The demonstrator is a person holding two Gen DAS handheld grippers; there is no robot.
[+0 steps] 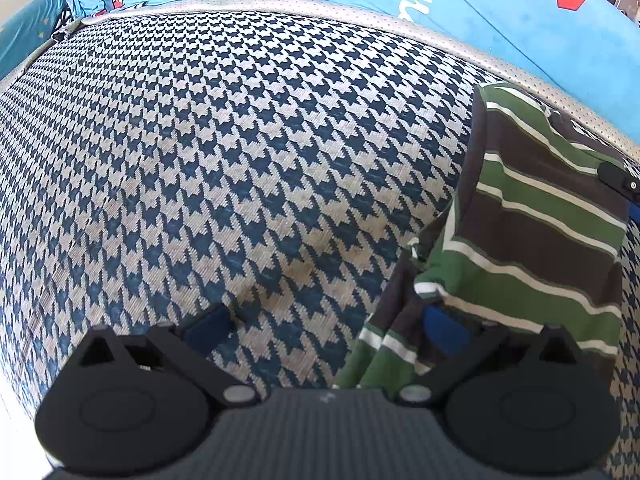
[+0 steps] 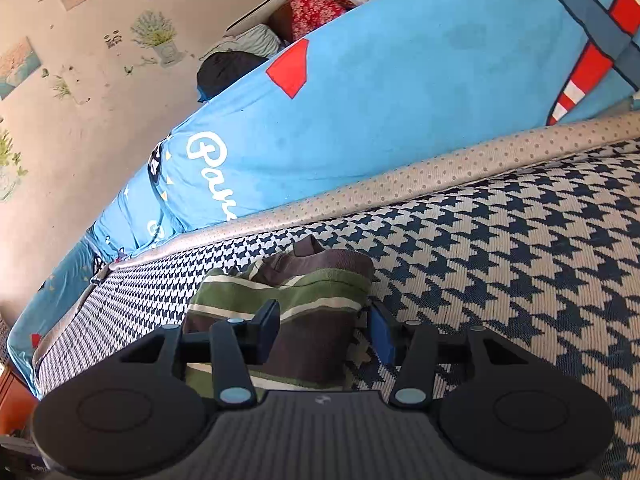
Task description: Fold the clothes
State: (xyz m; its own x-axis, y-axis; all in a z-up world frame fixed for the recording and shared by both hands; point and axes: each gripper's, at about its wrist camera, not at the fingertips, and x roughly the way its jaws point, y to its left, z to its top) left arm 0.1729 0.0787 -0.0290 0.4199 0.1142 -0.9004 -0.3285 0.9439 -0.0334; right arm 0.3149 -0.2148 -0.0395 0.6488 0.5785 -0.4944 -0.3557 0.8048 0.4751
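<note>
A green, brown and white striped shirt point(image 1: 536, 216) lies folded on the houndstooth cushion point(image 1: 240, 160), at the right of the left wrist view. My left gripper point(image 1: 326, 328) is open wide just above the cushion. Its right pad point(image 1: 444, 330) touches the shirt's near edge, and its left pad stands over bare cushion. In the right wrist view the shirt point(image 2: 312, 304) sits low in the middle, and my right gripper point(image 2: 324, 330) is open around its right part. The left finger point(image 2: 268, 326) is over the cloth, and the right finger stands at the shirt's edge. That gripper's tip point(image 1: 618, 178) shows at the shirt's far side.
A grey dotted rim point(image 2: 440, 164) borders the cushion. Behind it lies a bright blue cover point(image 2: 400, 80) with white lettering and red shapes. A wall with flower stickers point(image 2: 156, 36) rises at the left, with piled clothes point(image 2: 316, 8) farther back.
</note>
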